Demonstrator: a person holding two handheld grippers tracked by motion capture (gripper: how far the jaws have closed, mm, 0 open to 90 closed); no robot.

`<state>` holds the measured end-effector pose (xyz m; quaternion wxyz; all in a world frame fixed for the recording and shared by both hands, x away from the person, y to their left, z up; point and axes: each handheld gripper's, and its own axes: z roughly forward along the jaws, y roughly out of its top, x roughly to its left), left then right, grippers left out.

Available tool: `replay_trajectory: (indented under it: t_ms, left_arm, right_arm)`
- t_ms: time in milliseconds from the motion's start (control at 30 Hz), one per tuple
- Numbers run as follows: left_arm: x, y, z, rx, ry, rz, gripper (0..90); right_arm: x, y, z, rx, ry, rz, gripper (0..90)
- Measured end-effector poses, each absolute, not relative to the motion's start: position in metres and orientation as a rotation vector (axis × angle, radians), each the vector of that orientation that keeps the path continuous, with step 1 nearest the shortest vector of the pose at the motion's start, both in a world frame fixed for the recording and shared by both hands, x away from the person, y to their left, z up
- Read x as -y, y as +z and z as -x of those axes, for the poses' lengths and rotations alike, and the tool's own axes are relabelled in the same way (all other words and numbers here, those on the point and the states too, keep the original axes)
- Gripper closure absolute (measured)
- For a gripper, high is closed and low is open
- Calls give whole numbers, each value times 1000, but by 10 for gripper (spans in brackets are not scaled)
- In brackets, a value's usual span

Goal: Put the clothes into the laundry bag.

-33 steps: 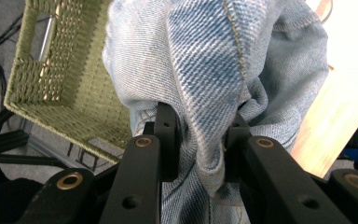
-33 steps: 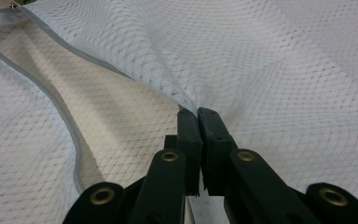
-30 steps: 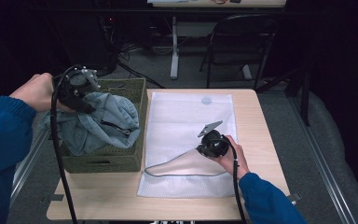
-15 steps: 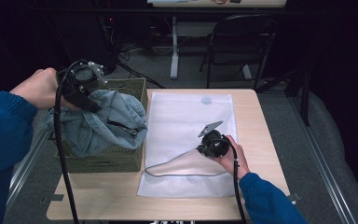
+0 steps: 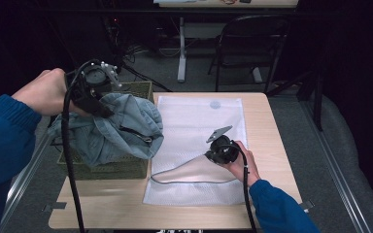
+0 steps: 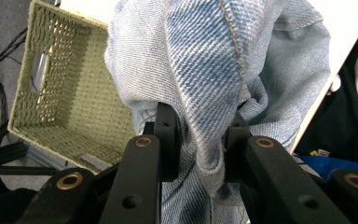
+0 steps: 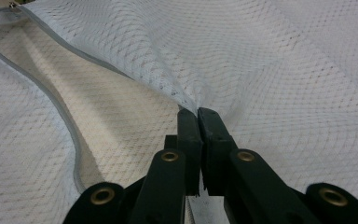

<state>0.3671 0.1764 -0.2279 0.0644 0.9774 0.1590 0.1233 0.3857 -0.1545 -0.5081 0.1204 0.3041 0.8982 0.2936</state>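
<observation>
My left gripper (image 5: 97, 99) (image 6: 199, 140) is shut on a fold of a light blue denim garment (image 5: 114, 128) (image 6: 223, 70), held up over the green woven basket (image 5: 111, 170) (image 6: 60, 107) at the table's left side. The garment hangs down and drapes over the basket's rim. A white mesh laundry bag (image 5: 199, 131) (image 7: 261, 56) lies flat on the table. My right gripper (image 5: 213, 154) (image 7: 198, 114) is shut on the bag's upper layer and lifts it, so the grey-edged mouth (image 7: 51, 98) gapes toward the basket.
The wooden table (image 5: 272, 145) ends just right of the bag. Behind the table stand a black chair (image 5: 252, 43) and a desk leg (image 5: 181, 48). A metal rail (image 5: 24, 179) runs along the table's left.
My left gripper has risen and moved right with the denim garment, pulling it up out of the basket. My right gripper has kept still on the bag.
</observation>
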Motion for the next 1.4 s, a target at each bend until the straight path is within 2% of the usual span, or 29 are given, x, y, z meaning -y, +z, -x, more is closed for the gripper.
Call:
replay_trajectory:
  t_ms: [800,1200,1400]
  left_arm:
    - [-116,-218,-338,-281,296,-2970,747]
    - [-84,-237,-324,-190,190,-2974,747]
    - [-67,-237,-324,-158,182,-2937,747]
  right_arm:
    - [156,-506,-386,-2611,880,-889,886]
    - [163,-499,-387,-2564,938,-981,893]
    - [167,-498,-389,-2551,951,-1000,894]
